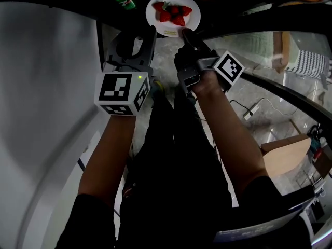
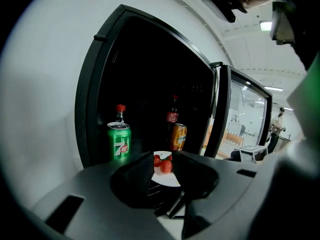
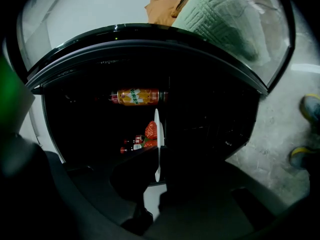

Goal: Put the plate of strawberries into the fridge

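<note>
A white plate [image 1: 173, 10] of red strawberries [image 1: 174, 13] is held level at the fridge's dark opening. My right gripper [image 1: 185, 33] is shut on its near rim. In the right gripper view the plate [image 3: 157, 134] shows edge-on between the jaws of the right gripper [image 3: 158, 159], strawberries [image 3: 151, 130] to its left. My left gripper [image 1: 151, 31] sits just beside the plate's left edge, jaws a little apart and holding nothing. Its own view shows the plate [image 2: 167, 176] and berries [image 2: 165, 165] through the gap of the left gripper [image 2: 163, 166].
Inside the fridge stand a green can [image 2: 119, 141], a red-capped bottle [image 2: 120, 113], a cola bottle [image 2: 173, 111] and an orange can [image 2: 178, 136]. The glass door [image 1: 270, 45] hangs open to the right. A white wall [image 1: 46, 87] is on the left. A power strip [image 1: 250, 112] lies on the floor.
</note>
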Tool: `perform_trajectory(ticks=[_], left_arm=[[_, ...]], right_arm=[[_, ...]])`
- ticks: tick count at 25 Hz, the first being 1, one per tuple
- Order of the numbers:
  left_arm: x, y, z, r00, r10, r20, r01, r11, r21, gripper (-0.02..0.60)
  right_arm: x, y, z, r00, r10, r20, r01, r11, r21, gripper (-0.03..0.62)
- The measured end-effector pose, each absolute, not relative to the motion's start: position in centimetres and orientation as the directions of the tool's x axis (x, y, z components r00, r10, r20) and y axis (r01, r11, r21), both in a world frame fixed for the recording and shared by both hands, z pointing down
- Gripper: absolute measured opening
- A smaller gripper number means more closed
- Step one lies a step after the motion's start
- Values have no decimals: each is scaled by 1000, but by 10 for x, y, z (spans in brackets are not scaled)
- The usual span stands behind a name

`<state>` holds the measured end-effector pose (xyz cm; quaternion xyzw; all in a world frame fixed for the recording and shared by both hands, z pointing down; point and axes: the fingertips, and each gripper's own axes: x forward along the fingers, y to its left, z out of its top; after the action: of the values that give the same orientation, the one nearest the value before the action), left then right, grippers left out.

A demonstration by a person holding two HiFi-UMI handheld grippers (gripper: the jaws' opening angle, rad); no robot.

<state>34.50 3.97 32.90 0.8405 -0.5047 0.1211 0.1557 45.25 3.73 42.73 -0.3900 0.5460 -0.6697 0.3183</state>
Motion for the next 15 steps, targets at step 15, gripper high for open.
perform_trajectory(ticks=[15], left_arm=[[326, 11, 339, 456, -807, 374, -889, -435, 146, 115]], right_arm=[[438, -3, 440, -471, -860, 198, -13, -218, -976, 15]])
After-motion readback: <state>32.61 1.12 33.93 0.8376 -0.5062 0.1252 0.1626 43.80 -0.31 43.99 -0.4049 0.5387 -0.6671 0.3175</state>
